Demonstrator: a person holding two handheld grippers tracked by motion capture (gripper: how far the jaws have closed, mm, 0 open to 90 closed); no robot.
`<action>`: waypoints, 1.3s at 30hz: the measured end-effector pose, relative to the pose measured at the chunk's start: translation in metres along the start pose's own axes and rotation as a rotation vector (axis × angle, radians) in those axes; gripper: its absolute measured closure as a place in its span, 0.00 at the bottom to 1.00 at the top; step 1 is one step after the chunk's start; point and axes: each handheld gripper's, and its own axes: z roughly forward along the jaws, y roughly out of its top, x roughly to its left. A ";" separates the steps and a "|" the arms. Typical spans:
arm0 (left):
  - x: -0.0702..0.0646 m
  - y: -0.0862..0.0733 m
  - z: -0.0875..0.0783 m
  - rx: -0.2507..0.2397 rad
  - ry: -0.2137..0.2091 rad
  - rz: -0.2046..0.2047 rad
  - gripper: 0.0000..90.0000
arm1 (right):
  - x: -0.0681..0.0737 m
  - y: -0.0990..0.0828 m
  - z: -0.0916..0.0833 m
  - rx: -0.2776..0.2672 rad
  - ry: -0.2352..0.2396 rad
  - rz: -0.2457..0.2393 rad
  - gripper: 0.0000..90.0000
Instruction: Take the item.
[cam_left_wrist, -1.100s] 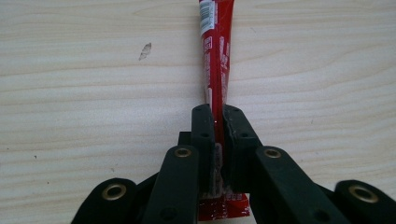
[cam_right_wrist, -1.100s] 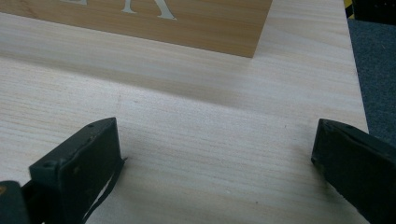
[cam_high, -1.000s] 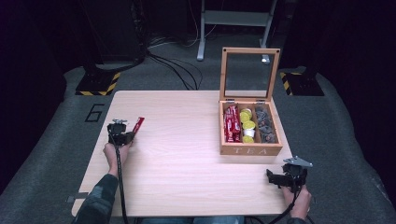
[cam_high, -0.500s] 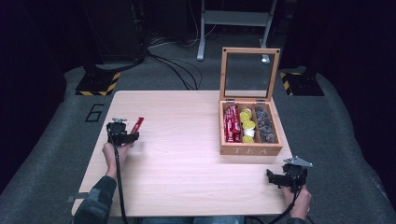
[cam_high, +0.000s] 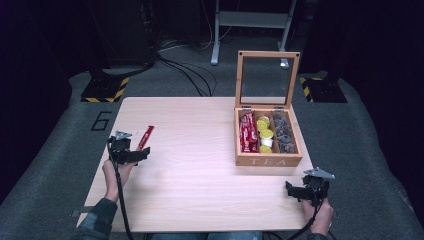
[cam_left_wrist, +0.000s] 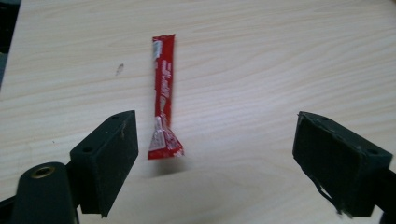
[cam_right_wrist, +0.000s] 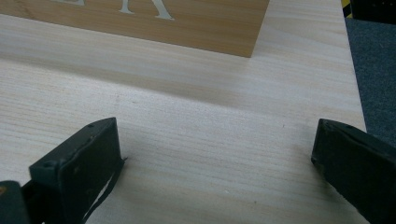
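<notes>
A red sachet (cam_high: 146, 137) lies flat on the pale wooden tabletop (cam_high: 200, 165) near its left edge, about halfway along that edge, slanted so its far end leans to the right. In the left gripper view the sachet (cam_left_wrist: 163, 98) stretches away from the camera, its crimped near end flared out and sitting just inside the left-hand jaw — close beside that jaw but not pressed by it.

The left tool (cam_high: 131, 154) is held in a hand (cam_high: 116, 172) just short of the sachet's near end. Its jaws have just been opening and now stand wide apart; the sachet lies loose on the wood between them, nearer the one jaw, well clear of the other.

The right tool (cam_high: 296, 190) hangs by the near right corner of the tabletop, held in the other hand (cam_high: 320, 216). Its jaws are spread wide with only bare wood between them, and the right gripper view looks along them at the front wall of a wooden tea box (cam_right_wrist: 187, 23).

That box (cam_high: 269, 160) stands toward the right edge with its glass-paned lid (cam_high: 267, 77) upright. Its compartments hold red sachets (cam_high: 247, 132) on the left, yellow-topped capsules (cam_high: 265, 134) in the middle and dark pieces (cam_high: 284, 132) on the right.
</notes>
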 end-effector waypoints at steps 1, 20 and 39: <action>-0.001 -0.002 -0.003 -0.007 0.001 0.004 0.13 | 0.000 0.000 0.000 0.000 0.000 0.000 0.01; 0.010 -0.072 -0.042 -0.014 0.016 0.000 0.10 | 0.000 0.000 0.000 0.000 -0.002 0.001 0.01; 0.021 -0.121 -0.037 0.049 0.096 0.021 0.07 | 0.000 0.000 0.000 -0.001 -0.001 0.000 0.01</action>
